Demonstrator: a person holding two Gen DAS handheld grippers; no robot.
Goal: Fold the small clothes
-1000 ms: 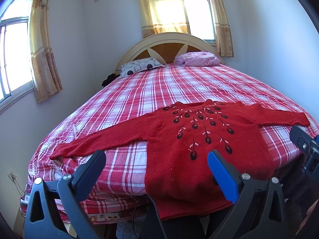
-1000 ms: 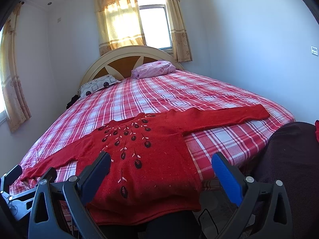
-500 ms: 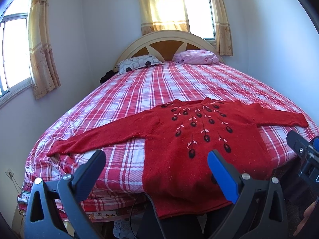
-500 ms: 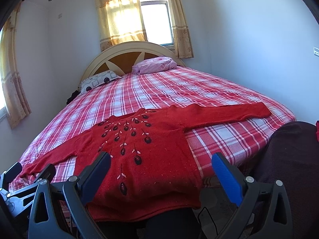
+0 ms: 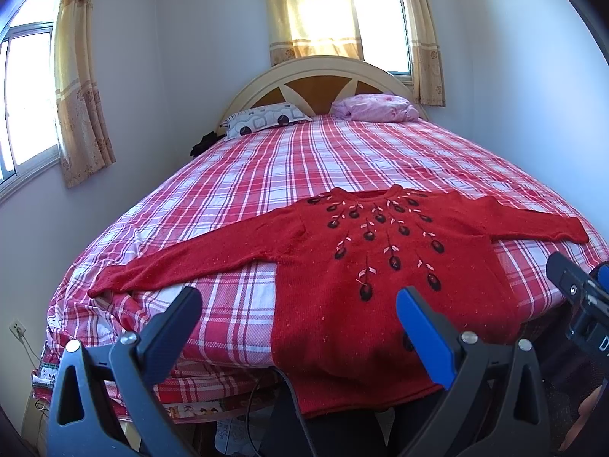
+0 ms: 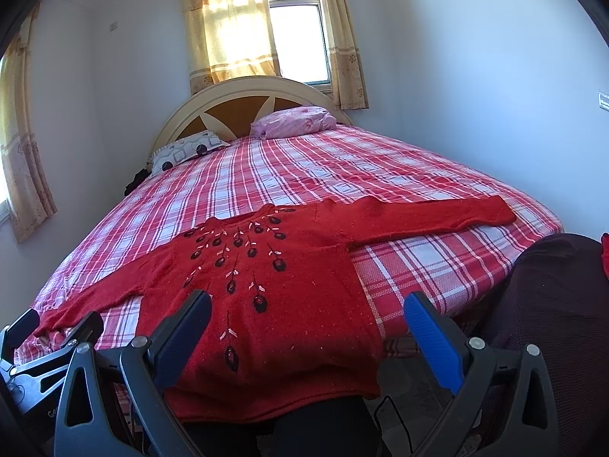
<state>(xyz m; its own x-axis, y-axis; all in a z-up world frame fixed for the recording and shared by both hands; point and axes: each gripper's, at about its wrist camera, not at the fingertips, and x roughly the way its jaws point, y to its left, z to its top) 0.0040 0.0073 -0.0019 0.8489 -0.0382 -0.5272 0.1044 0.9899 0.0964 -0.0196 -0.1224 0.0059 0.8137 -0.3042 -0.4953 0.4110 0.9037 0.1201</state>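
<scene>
both jaws gape wide, empty: left gripper (image 5: 298, 314) and right gripper (image 6: 306, 318) hover off the bed's foot. the red knit sweater (image 5: 384, 266) lies flat on the plaid bedspread (image 5: 304, 160), hem overhanging; a one-sided pinch could drag it off

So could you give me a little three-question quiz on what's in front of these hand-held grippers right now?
1. True or false: the red sweater lies spread flat with both sleeves stretched out.
2. Which pillow is nearer the side window: A) the pink pillow or B) the patterned pillow?
3. Fill in: the left hand-held gripper and the right hand-held gripper are both ____ and hold nothing.

Key: 1 true; 2 B; 3 open.
</scene>
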